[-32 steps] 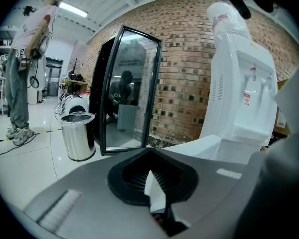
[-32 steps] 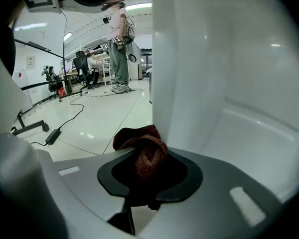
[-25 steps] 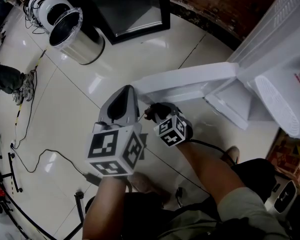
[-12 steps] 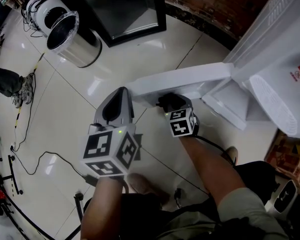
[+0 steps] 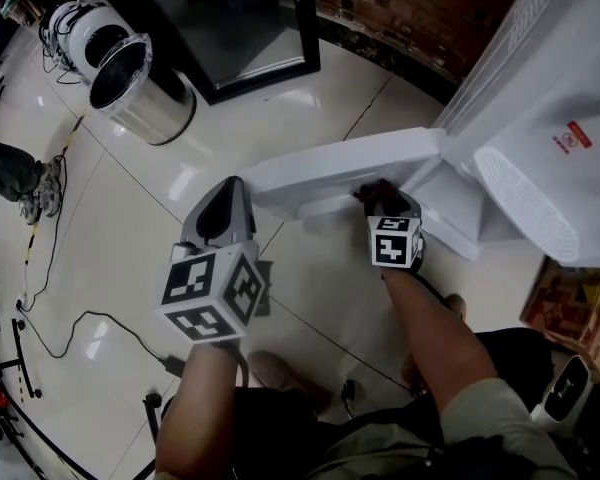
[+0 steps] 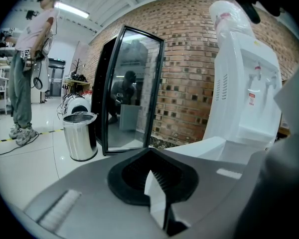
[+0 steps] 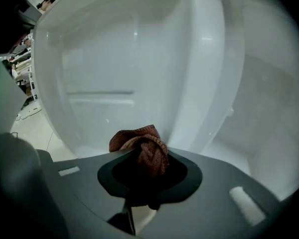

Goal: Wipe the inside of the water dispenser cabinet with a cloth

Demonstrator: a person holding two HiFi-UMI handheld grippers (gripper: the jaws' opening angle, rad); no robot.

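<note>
Right tool clamps a bunched reddish-brown cloth, and the wad pokes out past the tips. In the head view this tool sits low, at the corner where the open white door meets the water dispenser cabinet. White inner walls fill the right gripper view just ahead of the cloth; whether the cloth touches the plastic cannot be told. Left tool is clenched on nothing, jaws together, held over the glossy floor, apart from the dispenser. A steel bin stands beyond it.
</note>
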